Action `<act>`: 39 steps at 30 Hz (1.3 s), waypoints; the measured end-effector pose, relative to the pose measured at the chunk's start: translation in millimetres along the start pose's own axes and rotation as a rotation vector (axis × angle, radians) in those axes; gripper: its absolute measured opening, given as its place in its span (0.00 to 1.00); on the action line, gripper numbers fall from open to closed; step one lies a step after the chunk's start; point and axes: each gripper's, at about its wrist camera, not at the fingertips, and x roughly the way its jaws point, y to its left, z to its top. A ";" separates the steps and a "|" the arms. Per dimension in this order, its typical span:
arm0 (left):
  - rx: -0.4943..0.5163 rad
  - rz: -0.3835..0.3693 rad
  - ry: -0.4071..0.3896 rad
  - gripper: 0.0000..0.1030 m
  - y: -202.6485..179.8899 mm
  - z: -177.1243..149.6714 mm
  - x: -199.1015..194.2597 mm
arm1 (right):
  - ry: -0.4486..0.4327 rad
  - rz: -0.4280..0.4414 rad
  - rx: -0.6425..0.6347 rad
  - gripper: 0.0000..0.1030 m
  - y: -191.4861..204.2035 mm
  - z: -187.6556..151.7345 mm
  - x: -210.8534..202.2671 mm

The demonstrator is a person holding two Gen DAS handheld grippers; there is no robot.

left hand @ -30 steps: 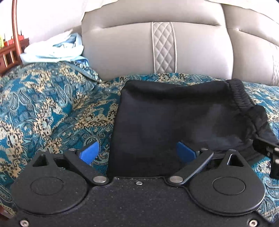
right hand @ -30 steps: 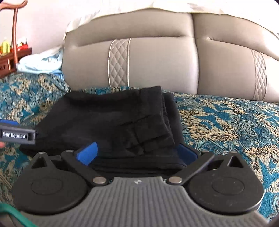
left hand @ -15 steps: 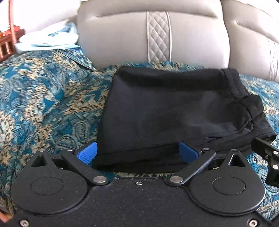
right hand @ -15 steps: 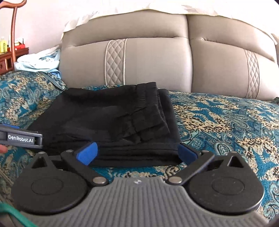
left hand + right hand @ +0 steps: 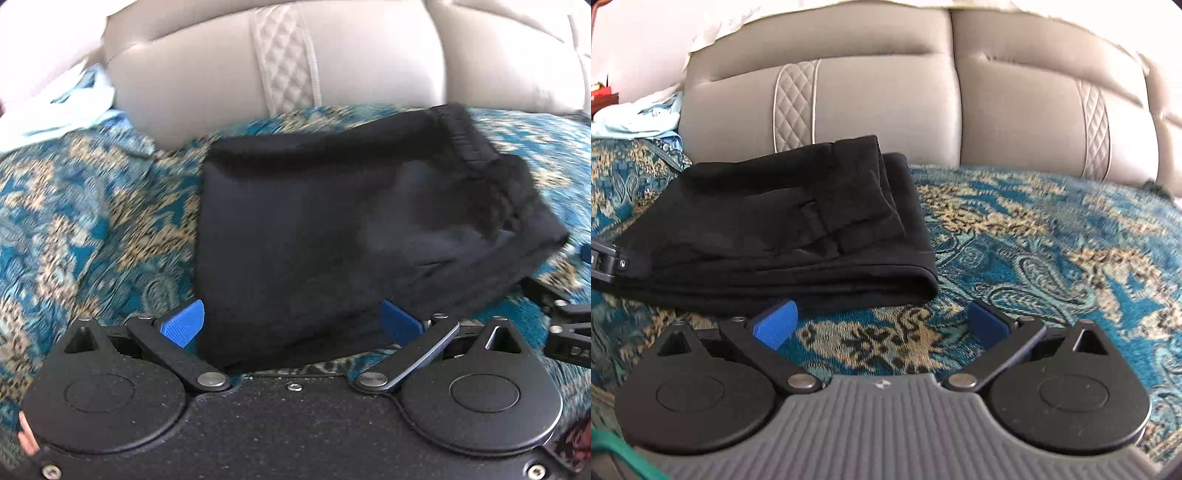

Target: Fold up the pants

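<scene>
the left gripper [image 5: 291, 321] has its jaws spread wide, and the near edge of the folded black fabric pants [image 5: 332, 229] lies between the blue pads [image 5: 183, 326] without being pinched. the right gripper [image 5: 882, 321] has its jaws just as wide, with only the teal and gold paisley bedspread [image 5: 1052, 258] between them; the pants sit just ahead and to its left.

the pants lie as a compact stack of layers on the bed, in front of the padded grey headboard [image 5: 871, 107]. by my reading the folding is done or nearly so, and this is the release step. the next move likely calls for drawing both grippers clear without dragging the top layer, or a last squaring of the edges.

count: one pair of pants, two grippers, one pale blue cloth heap [image 5: 639, 118] at the far left.
</scene>
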 end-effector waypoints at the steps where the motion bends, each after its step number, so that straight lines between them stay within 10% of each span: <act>1: 0.019 -0.007 -0.022 0.99 -1.9 -2.4 -1.5 | 0.003 -0.010 -0.016 1.00 3.0 -1.3 -2.0; 16: -0.170 -0.094 0.003 1.00 10.3 -47.7 8.0 | 0.043 -0.110 0.003 1.00 37.2 -13.9 -24.9; 39: -0.161 -0.075 -0.014 1.00 6.0 -52.0 9.3 | 0.017 -0.053 -0.017 1.00 49.7 -23.8 -27.6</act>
